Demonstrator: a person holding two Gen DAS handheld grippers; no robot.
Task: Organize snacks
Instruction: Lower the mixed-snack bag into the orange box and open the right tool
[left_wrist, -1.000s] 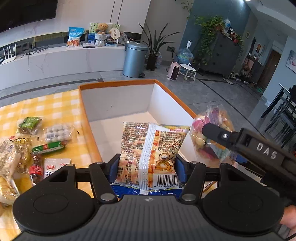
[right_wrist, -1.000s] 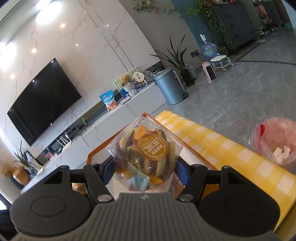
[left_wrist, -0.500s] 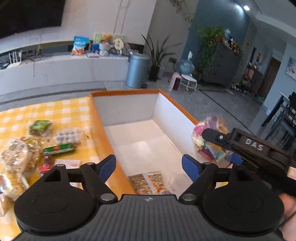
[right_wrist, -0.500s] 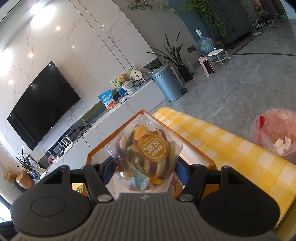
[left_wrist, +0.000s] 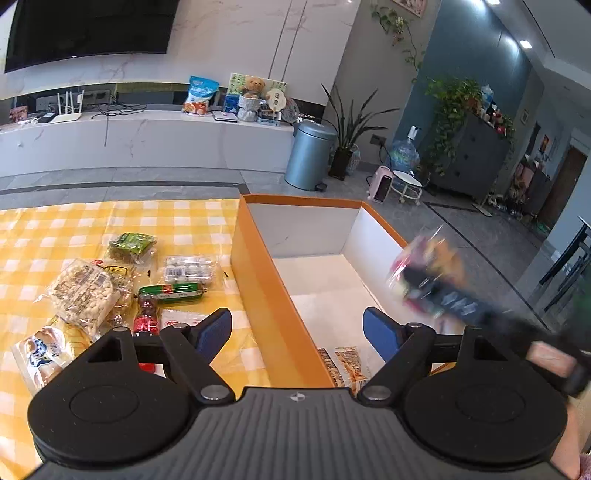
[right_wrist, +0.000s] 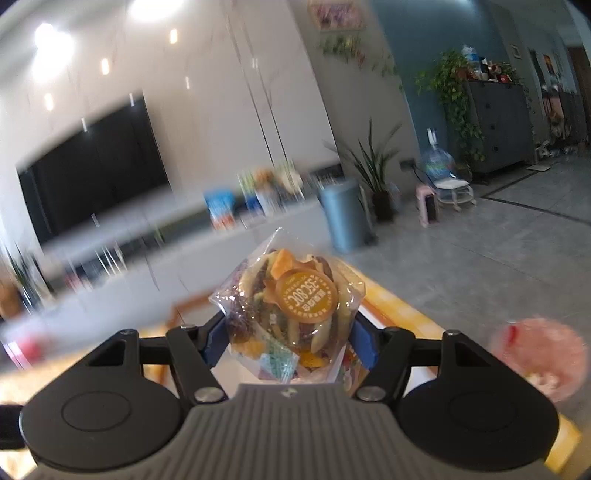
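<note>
My left gripper is open and empty, above the near left wall of the orange box. The orange-and-white snack bag lies on the box's white floor, partly hidden behind the gripper body. My right gripper is shut on a clear bag of mixed dried fruit chips with a round orange label. That gripper and its bag show blurred in the left wrist view, over the box's right wall.
Several loose snacks lie on the yellow checked cloth left of the box: a green packet, a peanut bag, a green sausage, a small red bottle. A pink-bagged bin stands on the floor at right.
My left gripper opened and let the orange-and-white bag drop into the box, then drew back and left. My right gripper swung with its bag toward the box; both views blur there.
</note>
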